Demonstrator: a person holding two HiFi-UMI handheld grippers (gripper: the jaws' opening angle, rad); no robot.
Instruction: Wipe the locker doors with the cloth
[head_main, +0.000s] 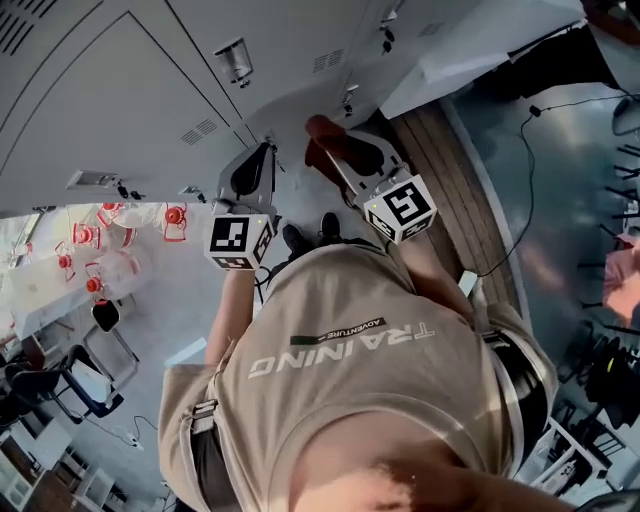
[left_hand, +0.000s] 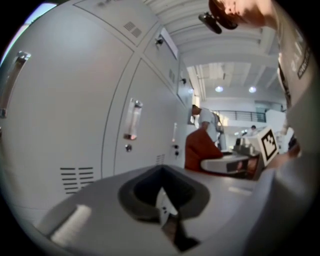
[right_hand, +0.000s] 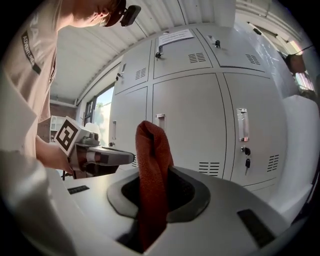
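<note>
In the head view, the locker doors (head_main: 120, 110) stand ahead with both tools held up toward them. The right hand-held gripper (head_main: 328, 150) carries the red cloth (head_main: 320, 128) close to a lower door; I cannot tell whether it touches.

In the left gripper view, the left hand-held gripper (left_hand: 165, 202) has its jaws together on nothing and sits idle beside the doors.

In the right gripper view, the jaws are clamped on a narrow fold of the cloth, and most of it stands free above them. 1 door handle (right_hand: 242, 124) and a key (right_hand: 245, 162) lie just to the right.

My worry is that hard pressing could drag the fold out of the jaws, or the loose end could snag the key or handle.
</note>
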